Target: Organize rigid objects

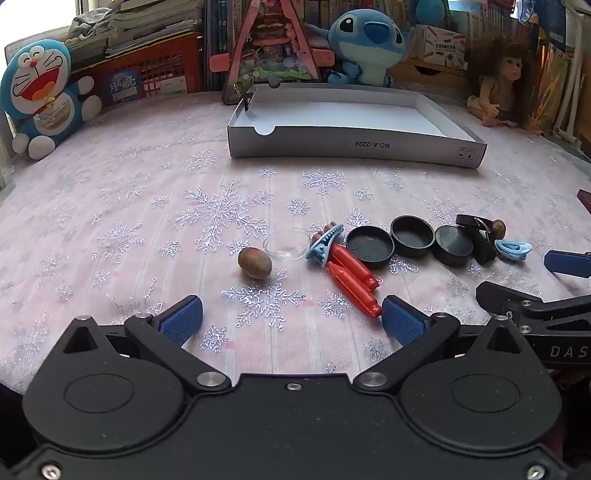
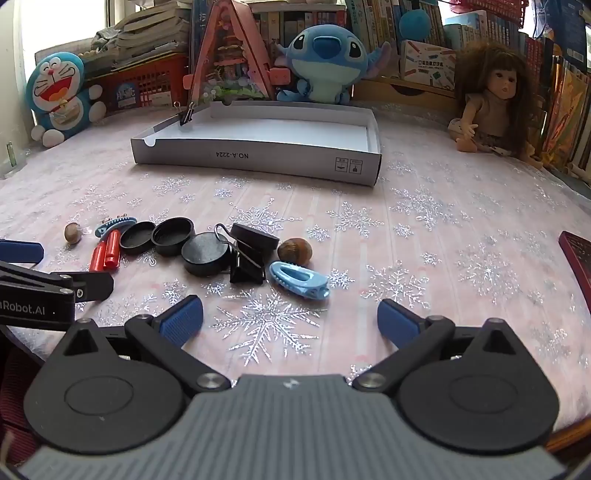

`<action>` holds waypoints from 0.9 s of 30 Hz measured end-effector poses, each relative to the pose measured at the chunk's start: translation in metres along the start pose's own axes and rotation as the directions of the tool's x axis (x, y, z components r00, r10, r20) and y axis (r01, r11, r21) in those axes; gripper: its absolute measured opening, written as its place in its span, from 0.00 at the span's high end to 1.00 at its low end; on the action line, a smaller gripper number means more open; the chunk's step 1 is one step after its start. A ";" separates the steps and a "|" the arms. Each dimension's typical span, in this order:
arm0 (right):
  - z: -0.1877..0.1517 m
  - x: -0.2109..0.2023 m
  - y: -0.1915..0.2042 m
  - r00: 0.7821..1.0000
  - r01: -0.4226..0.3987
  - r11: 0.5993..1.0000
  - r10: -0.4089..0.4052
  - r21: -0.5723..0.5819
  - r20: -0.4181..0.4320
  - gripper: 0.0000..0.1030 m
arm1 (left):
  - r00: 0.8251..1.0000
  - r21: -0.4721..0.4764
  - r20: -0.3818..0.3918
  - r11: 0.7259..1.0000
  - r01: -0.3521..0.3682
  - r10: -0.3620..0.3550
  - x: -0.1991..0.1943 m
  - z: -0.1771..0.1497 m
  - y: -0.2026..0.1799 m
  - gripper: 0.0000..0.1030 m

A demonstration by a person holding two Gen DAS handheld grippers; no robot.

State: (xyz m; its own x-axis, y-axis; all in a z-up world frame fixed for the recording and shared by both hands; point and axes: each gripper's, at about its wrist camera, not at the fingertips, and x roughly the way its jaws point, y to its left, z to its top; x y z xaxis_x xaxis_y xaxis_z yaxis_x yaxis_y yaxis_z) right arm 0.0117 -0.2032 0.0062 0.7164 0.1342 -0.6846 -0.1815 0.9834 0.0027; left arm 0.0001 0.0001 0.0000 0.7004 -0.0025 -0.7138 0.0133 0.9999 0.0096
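A pink cloth [image 2: 461,229] with silver snowflakes covers the table. Along the far edge, from left: a Doraemon plush [image 2: 59,98] in front of a red crate [image 2: 147,83] stacked with papers, a pink A-frame toy house [image 2: 231,55], a Stitch plush [image 2: 325,62] and, at far right, a doll [image 2: 491,107] with brown hair. Books [image 2: 373,22] line the shelves behind. A dark red thing [image 2: 578,258] lies at the right edge, cut off.

Pink snowflake cloth covers the tabletop [image 2: 443,206]. A shallow white box [image 2: 258,162] sits toward the back. Nearer, in a loose row: nuts [image 1: 255,263], red markers [image 1: 354,275], black lids [image 2: 173,236], binder clips [image 2: 245,254], blue hair clips [image 2: 297,278].
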 end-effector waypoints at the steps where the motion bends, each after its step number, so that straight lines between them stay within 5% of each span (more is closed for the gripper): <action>1: 0.000 0.000 0.000 1.000 -0.007 1.000 0.007 0.006 0.002 0.00 | 1.000 0.000 0.000 1.000 0.000 0.000 0.000 0.000 0.000 0.00; 27: -0.001 -0.002 0.002 1.000 -0.016 1.000 0.015 -0.007 -0.004 0.00 | 1.000 0.000 0.002 1.000 0.000 0.000 0.000 0.000 0.000 0.00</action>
State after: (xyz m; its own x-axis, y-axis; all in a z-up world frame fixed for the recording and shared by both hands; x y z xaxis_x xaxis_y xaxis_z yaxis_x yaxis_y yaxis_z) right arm 0.0096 -0.2011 0.0066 0.7107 0.1489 -0.6876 -0.1976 0.9803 0.0080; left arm 0.0001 0.0001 0.0000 0.7021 -0.0022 -0.7121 0.0133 0.9999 0.0099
